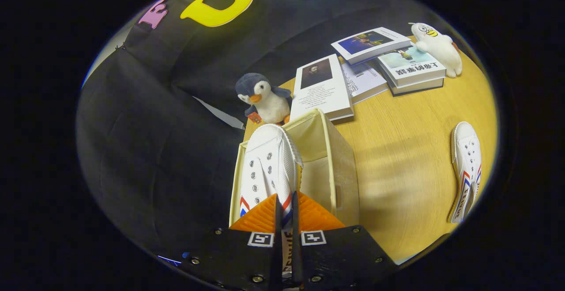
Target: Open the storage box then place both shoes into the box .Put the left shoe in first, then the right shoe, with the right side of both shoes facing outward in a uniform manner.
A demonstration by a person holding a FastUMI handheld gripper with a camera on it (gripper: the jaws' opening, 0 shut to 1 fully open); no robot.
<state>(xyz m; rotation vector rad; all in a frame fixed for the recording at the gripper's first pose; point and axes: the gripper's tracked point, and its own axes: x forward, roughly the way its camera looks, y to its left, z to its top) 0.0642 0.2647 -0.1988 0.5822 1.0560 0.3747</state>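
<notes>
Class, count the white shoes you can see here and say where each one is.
2. One white shoe is pinched between the gripper fingers, over the open storage box. The other shoe lies on the wooden table, well beside the box.

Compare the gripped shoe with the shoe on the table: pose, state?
The gripped shoe is pinched by the gripper, toe forward over the open box. The table shoe lies free on the table, well apart from the box. Both are white with red-blue stripes.
</notes>
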